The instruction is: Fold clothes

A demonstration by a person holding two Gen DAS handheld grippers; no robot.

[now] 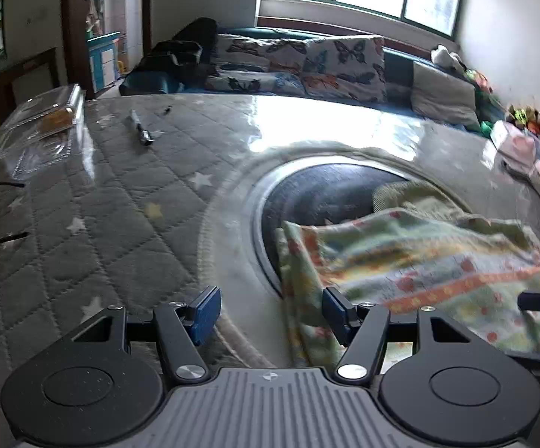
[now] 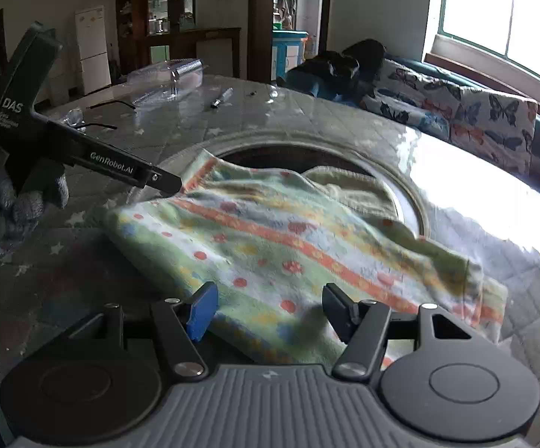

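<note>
Soft striped and dotted green-orange cloth [image 2: 270, 246] lies on the grey quilted star-print table cover [image 1: 102, 194], partly over the dark round inset [image 1: 325, 190]. It looks doubled over, with one corner rumpled at the far side, not squared. This fits a fold partway done or a loose heap; I can't tell which. My left gripper [image 1: 271, 313] hovers low at the cloth's left edge, jaws wide apart, holding nothing. My right gripper [image 2: 268, 310] hangs over the near edge, also spread wide and empty.
</note>
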